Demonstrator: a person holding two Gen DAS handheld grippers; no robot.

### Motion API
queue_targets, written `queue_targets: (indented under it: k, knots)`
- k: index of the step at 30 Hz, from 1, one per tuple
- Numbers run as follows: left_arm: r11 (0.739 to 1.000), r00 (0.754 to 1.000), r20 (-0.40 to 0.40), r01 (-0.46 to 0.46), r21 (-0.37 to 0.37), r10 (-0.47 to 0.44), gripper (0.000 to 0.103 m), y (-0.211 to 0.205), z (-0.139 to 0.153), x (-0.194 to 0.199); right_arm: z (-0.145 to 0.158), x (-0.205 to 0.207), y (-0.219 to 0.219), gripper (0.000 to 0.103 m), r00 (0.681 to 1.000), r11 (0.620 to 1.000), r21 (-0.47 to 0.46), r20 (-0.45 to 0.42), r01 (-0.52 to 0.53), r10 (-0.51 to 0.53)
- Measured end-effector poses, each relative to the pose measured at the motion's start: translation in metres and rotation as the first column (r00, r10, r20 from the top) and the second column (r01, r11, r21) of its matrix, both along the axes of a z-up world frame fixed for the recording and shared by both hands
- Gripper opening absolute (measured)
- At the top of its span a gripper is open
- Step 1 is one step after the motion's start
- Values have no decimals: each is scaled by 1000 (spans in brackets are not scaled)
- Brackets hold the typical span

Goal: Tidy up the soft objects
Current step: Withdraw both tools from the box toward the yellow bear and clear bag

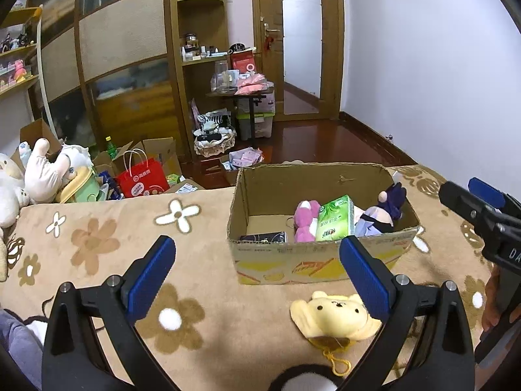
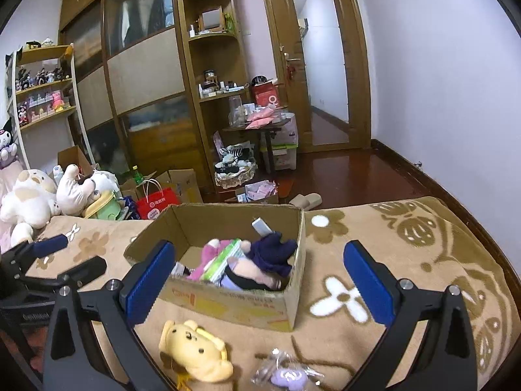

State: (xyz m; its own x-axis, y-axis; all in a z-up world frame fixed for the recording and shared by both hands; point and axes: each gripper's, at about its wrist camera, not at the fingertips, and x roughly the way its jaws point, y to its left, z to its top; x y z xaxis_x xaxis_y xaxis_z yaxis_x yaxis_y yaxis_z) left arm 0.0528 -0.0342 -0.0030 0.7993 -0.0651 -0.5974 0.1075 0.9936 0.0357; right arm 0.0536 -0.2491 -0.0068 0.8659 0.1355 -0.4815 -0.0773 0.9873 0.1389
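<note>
An open cardboard box [image 1: 312, 260] [image 2: 228, 303] stands on the flowered blanket. It holds a pink plush [image 1: 304, 220] [image 2: 208, 255], a green tissue pack [image 1: 335, 216] [image 2: 224, 259], a doll with purple hair [image 1: 384, 211] [image 2: 260, 260] and a dark packet [image 1: 263, 237]. A yellow dog plush [image 1: 335, 317] [image 2: 192, 350] lies in front of the box. A small purple item in clear wrap [image 2: 286, 374] lies beside it. My left gripper [image 1: 257, 277] is open above the blanket, left of the yellow plush. My right gripper [image 2: 257, 283] is open and empty before the box.
The blanket [image 1: 114, 260] [image 2: 407, 260] covers the bed. Large plush toys [image 1: 42, 169] [image 2: 32, 198], a red paper bag [image 1: 140, 179] [image 2: 156, 203] and boxes lie beyond the bed's far edge. A wardrobe, shelves and a small table [image 1: 241, 94] stand behind.
</note>
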Motion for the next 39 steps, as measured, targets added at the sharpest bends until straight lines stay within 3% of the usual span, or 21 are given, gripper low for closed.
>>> queue_targets:
  k: [17,27,39]
  knots:
    - [998,998,-25,50,44,-49,100,-10,7,-39,1,-44,-3,103,998,1000,-27,-60,2,-4]
    - [997,998,-44,38,60,-36,100,-11,0,-35,-8,-41,-6,103,994,1000,-17,-103,21,-23]
    - [992,992,-95,93,81,-85,100,-27,-18,-23,-27,-21,-17,103,981,998,24,-183,64,-58]
